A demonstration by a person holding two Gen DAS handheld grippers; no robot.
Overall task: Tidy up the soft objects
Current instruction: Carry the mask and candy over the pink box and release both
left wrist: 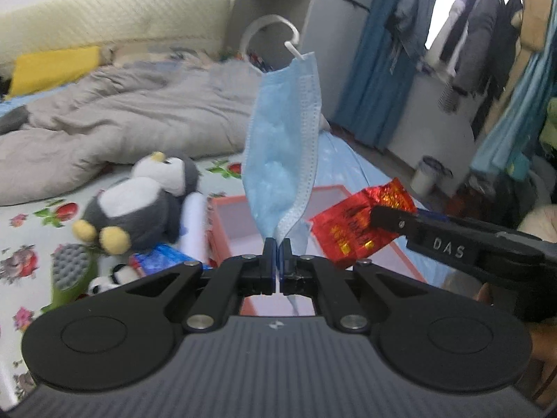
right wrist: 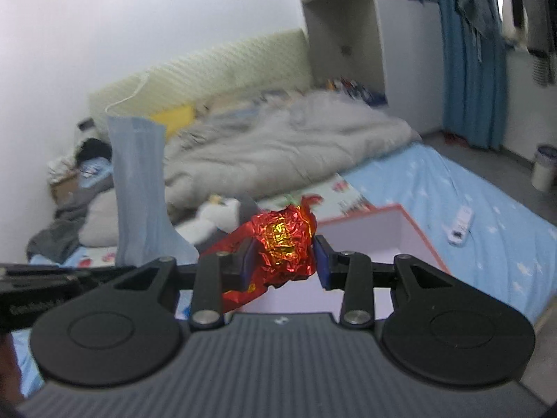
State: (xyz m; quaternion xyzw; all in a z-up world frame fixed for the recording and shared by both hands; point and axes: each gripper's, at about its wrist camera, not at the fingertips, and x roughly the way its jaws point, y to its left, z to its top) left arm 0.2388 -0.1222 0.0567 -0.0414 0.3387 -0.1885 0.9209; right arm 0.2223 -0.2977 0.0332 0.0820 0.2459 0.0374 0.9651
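- Holding both items aloft over the bed: left claw (left wrist: 277, 244) is clamped tight on the lower edge of a blue surgical mask (left wrist: 283, 146), which stands up from the pinch rather than drooping, its white ear loop (left wrist: 269, 28) arching at the top.
- Right claw (right wrist: 283, 254) is closed partway on a crumpled red foil packet (right wrist: 285, 244); both pads press its sides, so the foil is squeezed, not loose. From the left wrist view the same packet sits just right of the mask, close but apart.
- Pink open box (left wrist: 393, 257) lies on the bed directly below and ahead of both claws, interior bare as far as it shows. Likely the drop target, which would explain both items being carried over it together.
- Left on the floral sheet (left wrist: 34, 223): penguin plush (left wrist: 139, 205), a green brush with grey bristles (left wrist: 71, 271), a small panda toy (left wrist: 104, 280), a white roll (left wrist: 195, 223). Grey duvet (left wrist: 122, 118) is heaped behind.
- A white remote (right wrist: 461, 224) rests on the blue sheet (right wrist: 487, 244) right of the box, well clear.
- Judgement: sorting is early; plush items not yet gathered.
- Risk: the mask is held by a thin edge, so it may slip or snag on release.
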